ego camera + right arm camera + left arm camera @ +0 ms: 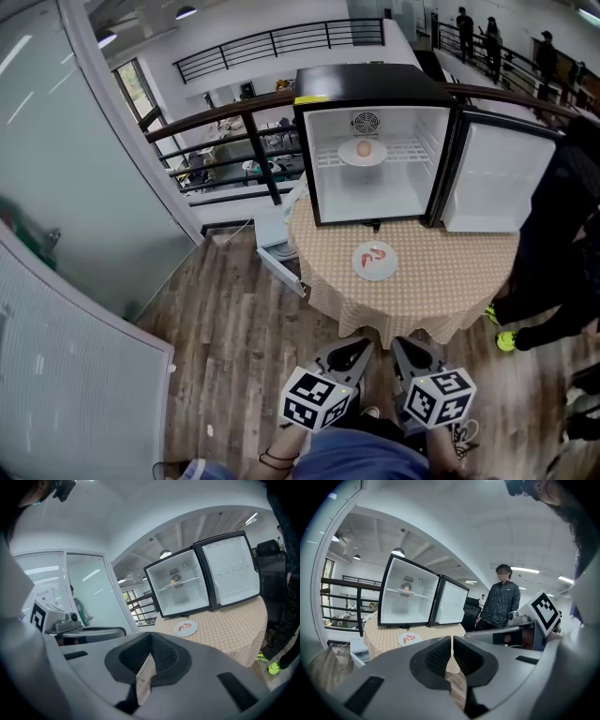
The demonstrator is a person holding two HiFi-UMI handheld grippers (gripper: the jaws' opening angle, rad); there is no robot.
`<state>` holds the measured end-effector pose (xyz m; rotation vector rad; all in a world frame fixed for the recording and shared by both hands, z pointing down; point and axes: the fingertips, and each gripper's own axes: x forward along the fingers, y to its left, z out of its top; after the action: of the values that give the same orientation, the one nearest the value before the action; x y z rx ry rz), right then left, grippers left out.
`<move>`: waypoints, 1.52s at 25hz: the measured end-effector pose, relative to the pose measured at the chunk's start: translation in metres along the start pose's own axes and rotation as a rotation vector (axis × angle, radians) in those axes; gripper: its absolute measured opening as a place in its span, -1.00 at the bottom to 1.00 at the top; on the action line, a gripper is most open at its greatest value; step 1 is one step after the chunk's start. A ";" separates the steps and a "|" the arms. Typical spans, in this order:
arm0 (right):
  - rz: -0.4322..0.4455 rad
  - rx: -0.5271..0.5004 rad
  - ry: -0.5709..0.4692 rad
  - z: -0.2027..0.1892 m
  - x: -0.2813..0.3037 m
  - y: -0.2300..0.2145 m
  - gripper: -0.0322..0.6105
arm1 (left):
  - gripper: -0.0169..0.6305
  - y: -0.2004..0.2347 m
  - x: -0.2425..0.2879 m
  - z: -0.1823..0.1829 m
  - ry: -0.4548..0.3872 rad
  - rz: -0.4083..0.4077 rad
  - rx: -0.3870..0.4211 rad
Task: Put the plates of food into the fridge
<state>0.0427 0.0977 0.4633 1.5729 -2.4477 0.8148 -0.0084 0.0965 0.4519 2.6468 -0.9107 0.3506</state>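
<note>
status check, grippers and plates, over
Left gripper, right gripper shut, empty. One plate on fridge shelf, second plate on table. Fridge door open, path clear.

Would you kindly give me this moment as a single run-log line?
fridge: open | shelf plate: inside | table plate: not loaded | left hand-held gripper: shut, empty | right hand-held gripper: shut, empty

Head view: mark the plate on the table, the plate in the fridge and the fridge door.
plate on the table (375, 273), head view, bare lower edge.
plate in the fridge (348, 156), head view, left rim.
fridge door (497, 178), head view, white inner panel.
</note>
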 end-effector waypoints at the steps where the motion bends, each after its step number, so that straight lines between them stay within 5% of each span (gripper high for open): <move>1: -0.001 0.000 -0.002 -0.001 -0.003 0.001 -0.85 | -0.87 -0.003 -0.002 -0.002 0.002 -0.007 0.003; 11: -0.005 -0.001 -0.007 -0.009 -0.017 0.003 -0.85 | -0.89 -0.020 -0.005 -0.007 0.032 -0.025 0.089; 38: -0.054 0.070 -0.003 -0.018 -0.023 -0.039 -0.85 | -0.89 -0.006 0.022 -0.013 0.095 -0.001 0.119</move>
<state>0.0836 0.1133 0.4841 1.6571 -2.3919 0.8994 0.0106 0.0939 0.4693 2.7106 -0.8844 0.5415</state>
